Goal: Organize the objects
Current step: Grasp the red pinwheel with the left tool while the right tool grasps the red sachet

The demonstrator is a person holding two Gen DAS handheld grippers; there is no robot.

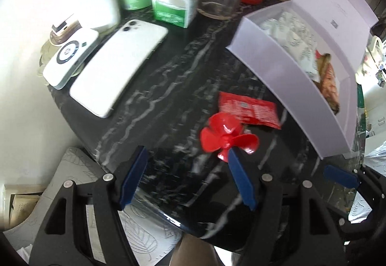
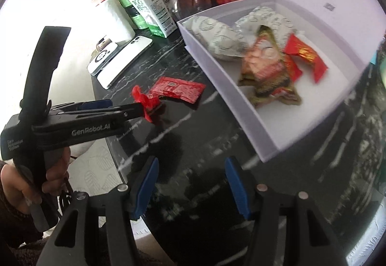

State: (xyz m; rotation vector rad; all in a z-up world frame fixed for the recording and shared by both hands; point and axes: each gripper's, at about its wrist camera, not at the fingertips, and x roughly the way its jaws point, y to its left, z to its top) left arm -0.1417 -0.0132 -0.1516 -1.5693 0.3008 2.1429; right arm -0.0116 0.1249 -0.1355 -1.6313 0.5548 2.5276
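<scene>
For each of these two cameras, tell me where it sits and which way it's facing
Left wrist: sits on the left gripper, looking steeply down at the black marble table; own blue fingers show, open.
Right wrist: sits on the right gripper, looking down toward the white box; shows its open fingers, the left gripper and a hand.
Shared: red propeller, red packet, white phone.

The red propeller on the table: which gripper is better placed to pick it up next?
Left. The left gripper is open with one fingertip beside the red propeller; the right gripper is open over bare table, farther away.
</scene>
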